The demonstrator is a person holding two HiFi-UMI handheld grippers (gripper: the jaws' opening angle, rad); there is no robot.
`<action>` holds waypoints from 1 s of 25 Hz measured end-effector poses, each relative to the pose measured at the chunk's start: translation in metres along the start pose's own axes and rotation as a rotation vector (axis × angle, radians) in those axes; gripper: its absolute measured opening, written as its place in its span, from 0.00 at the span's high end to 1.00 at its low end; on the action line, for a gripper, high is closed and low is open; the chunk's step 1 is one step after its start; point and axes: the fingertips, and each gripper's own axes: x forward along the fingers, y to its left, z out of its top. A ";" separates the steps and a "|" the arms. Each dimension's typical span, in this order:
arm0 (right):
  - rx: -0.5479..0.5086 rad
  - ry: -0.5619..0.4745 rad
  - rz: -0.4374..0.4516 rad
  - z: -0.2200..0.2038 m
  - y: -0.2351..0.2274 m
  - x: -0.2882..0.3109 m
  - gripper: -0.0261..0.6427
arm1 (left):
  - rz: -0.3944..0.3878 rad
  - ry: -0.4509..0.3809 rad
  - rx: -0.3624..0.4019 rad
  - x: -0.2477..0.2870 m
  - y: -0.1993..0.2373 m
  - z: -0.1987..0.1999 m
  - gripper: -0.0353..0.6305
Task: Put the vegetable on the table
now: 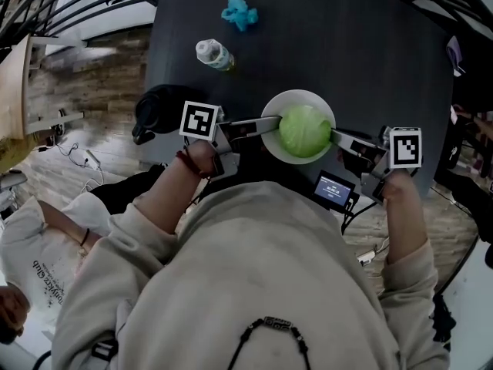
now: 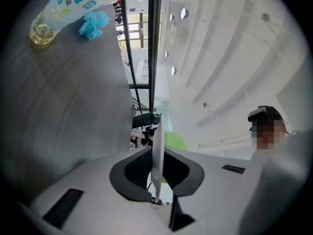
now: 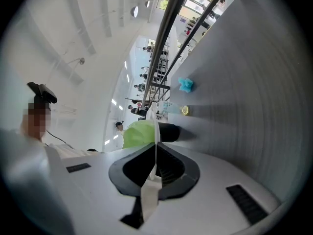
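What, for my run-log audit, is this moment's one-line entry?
left gripper: shut on plate rim | right gripper: shut on plate rim | cabbage: on plate | plate: held over table

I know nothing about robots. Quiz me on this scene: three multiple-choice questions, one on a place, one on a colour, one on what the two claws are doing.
1. Where is the round green vegetable? A in the white bowl; B on the floor; C on a chair.
2. What colour is the crumpled thing on the dark table? A red; B blue; C yellow.
3. The left gripper and right gripper are: A both open; B one open; C both shut on the bowl's rim.
Answers: A, it fills the bowl; B, plainly blue; C, each gripper view shows the rim pinched.
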 end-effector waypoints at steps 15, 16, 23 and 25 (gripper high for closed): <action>0.067 0.012 -0.026 -0.002 -0.060 0.011 0.92 | 0.064 0.009 -0.015 0.004 0.063 0.005 0.90; 0.067 0.012 -0.022 -0.002 -0.063 0.012 0.92 | 0.065 0.005 -0.021 0.003 0.067 0.005 0.90; 0.113 0.028 -0.023 -0.010 -0.097 0.021 0.92 | 0.123 0.016 -0.056 0.001 0.107 0.002 0.90; 0.138 0.029 -0.023 -0.013 -0.108 0.021 0.92 | 0.145 0.021 -0.061 0.001 0.118 0.000 0.90</action>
